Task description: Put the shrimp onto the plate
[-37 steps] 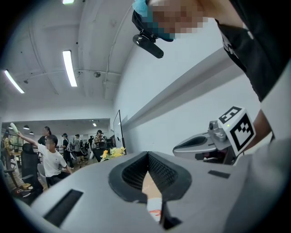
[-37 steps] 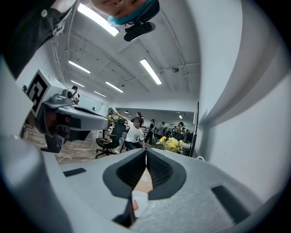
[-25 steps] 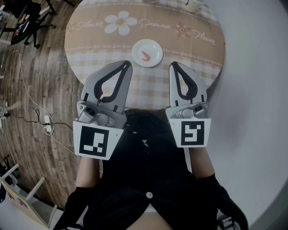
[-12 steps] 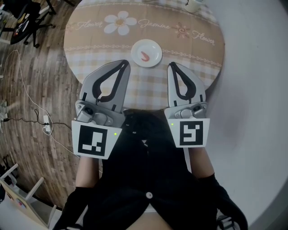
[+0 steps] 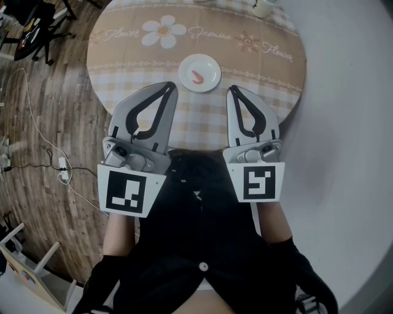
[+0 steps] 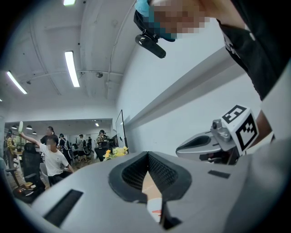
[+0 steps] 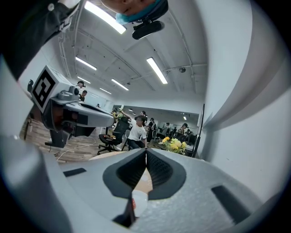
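A small white plate (image 5: 209,66) rests on the round table (image 5: 123,61), with an orange-red shrimp (image 5: 198,76) lying in it. My left gripper (image 5: 172,86) hangs shut and empty over the table's near edge, left of the plate. On the other side, my right gripper (image 5: 232,91) is likewise shut with nothing held. Both sit nearer to me than the plate. Through the closed jaws of the left gripper view a sliver of the plate (image 6: 154,203) shows, and the right gripper view shows the plate (image 7: 138,200) the same way.
A checked tablecloth printed with a daisy (image 5: 163,30) and script covers the table. A white cup (image 5: 264,7) stands at the far right rim. Wood floor with a white cable and power strip (image 5: 63,165) lies to the left; a pale wall runs along the right.
The right gripper has shifted slightly left and toward the plate. The left gripper, plate and shrimp stay where they were.
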Tool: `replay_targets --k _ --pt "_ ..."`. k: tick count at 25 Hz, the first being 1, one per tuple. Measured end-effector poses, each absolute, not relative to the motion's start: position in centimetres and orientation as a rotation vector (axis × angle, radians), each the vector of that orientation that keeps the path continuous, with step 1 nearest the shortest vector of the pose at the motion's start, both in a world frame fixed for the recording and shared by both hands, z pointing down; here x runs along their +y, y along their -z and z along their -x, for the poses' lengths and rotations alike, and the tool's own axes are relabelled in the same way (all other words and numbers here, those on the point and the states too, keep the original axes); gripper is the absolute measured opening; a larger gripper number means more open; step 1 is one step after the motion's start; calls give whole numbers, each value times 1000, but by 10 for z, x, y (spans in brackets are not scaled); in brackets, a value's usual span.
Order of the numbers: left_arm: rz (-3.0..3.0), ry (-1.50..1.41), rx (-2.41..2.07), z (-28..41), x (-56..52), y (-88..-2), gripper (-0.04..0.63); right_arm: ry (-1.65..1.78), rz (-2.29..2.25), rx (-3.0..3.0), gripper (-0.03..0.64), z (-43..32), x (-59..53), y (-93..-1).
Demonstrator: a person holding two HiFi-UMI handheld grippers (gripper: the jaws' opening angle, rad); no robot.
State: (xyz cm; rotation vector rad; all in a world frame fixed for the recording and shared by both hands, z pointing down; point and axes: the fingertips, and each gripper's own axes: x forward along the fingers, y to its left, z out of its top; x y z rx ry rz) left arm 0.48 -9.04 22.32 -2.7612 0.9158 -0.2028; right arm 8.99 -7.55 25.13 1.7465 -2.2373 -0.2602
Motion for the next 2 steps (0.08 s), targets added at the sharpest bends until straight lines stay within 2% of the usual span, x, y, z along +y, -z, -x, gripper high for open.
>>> replay_targets --k 2 --pt "2762 203 916 -5 -90 -223 2 262 -1744 -2235 2 -90 -75 -251"
